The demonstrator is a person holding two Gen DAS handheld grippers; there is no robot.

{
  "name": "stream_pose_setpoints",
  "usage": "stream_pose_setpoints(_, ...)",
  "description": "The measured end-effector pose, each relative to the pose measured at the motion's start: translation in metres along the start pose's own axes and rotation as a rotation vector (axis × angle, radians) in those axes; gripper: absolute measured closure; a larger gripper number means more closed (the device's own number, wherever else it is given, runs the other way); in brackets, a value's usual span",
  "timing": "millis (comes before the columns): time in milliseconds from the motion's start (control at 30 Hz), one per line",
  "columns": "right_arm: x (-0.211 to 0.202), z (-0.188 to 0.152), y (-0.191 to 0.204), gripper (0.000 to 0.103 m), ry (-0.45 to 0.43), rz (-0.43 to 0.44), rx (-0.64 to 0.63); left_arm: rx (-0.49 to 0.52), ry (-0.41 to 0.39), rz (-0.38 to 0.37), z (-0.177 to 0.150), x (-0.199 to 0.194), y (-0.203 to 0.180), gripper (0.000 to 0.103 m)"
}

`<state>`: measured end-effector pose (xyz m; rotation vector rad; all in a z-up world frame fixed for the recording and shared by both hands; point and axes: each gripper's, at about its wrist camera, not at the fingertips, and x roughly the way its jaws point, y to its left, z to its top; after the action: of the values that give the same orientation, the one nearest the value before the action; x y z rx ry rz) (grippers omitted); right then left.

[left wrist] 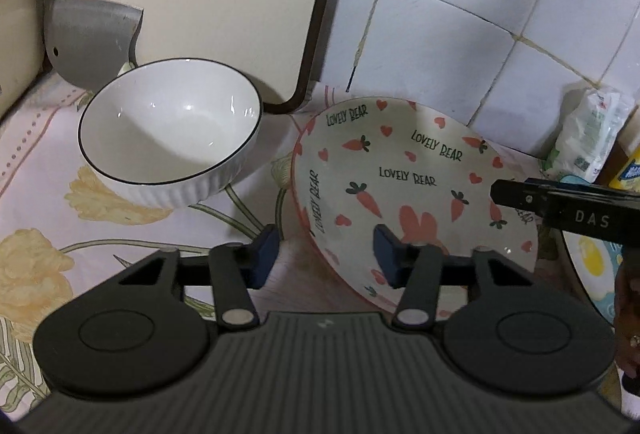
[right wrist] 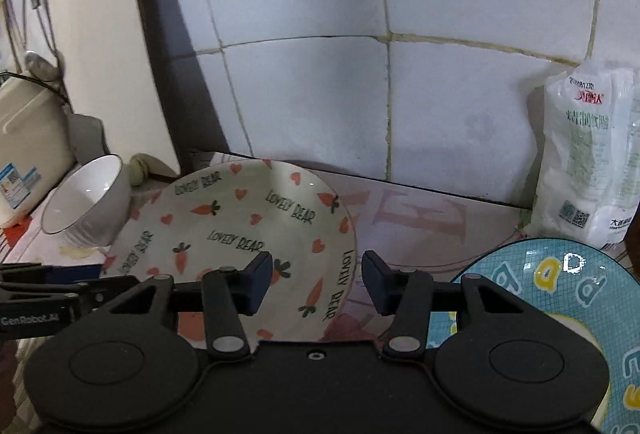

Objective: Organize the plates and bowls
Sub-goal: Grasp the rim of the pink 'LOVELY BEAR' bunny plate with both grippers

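Left gripper first: I have it spread wide, with the near-left rim of the carrot plate sitting between its blue pads. One pad lies over the inside of the plate at about 3 o'clock of the gap, the other off its edge at 9 o'clock; neither is pressed against the china as far as I can see, so it holds nothing. The white ribbed bowl stands at 11 o'clock from this gripper, apart from the plate and resting on the flowered worktop.

Through the right wrist camera, the right gripper is equally wide and empty. The carrot plate spreads from 12 round to 9 o'clock; its right rim runs through the gap between the pads, with no contact I can confirm. The blue lettered plate lies at 3 to 4 o'clock, just beside the right finger, and the bowl is far off at 10 o'clock.

Both grippers flank the same plate on opposite rims. I judge the left better placed for the bowl, the right for the blue plate.
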<state>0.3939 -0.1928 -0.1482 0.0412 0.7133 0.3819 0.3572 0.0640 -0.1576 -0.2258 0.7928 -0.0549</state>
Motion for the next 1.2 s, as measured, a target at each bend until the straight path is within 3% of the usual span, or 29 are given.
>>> stream_pose_setpoints(67, 0.002, 0.002, -0.003, 0.048, 0.011, 0.0, 0.015, -0.018, 0.017, 0.021, 0.0, 0.005, 0.002, 0.071)
stream_pose_setpoints(233, 0.012, 0.007, -0.015, 0.048, 0.04, 0.082, 0.106, -0.095, 0.027, -0.017, 0.0, 0.009, 0.012, 0.078)
stream_pose_setpoints(333, 0.016, 0.007, -0.016, 0.049, 0.046, 0.091, 0.113, -0.189, 0.063, -0.089, 0.001, 0.014, 0.021, 0.087)
stream_pose_setpoints(400, 0.017, 0.006, -0.022, 0.049, 0.047, 0.121, 0.137, -0.258, 0.082, -0.115, 0.0, 0.016, 0.025, 0.087)
stream_pose_setpoints(467, 0.025, 0.004, -0.027, 0.055, 0.08, 0.158, 0.173, -0.257, 0.081, -0.106, 0.0, 0.016, 0.023, 0.087)
stream_pose_setpoints(667, 0.031, -0.002, -0.008, 0.062, 0.074, 0.056, 0.006, -0.24, 0.061, -0.096, -0.005, 0.016, 0.019, 0.087)
stream_pose_setpoints(833, 0.025, -0.003, -0.014, 0.072, 0.043, 0.057, 0.016, -0.275, 0.082, -0.1, -0.001, 0.015, 0.021, 0.087)
stream_pose_setpoints(967, 0.009, -0.003, -0.012, 0.073, -0.028, 0.072, -0.013, -0.207, 0.07, -0.088, -0.001, 0.004, 0.013, 0.084)
stream_pose_setpoints(1200, -0.009, -0.001, -0.009, 0.077, -0.019, 0.105, 0.005, -0.182, 0.044, -0.066, -0.003, -0.022, 0.008, 0.084)
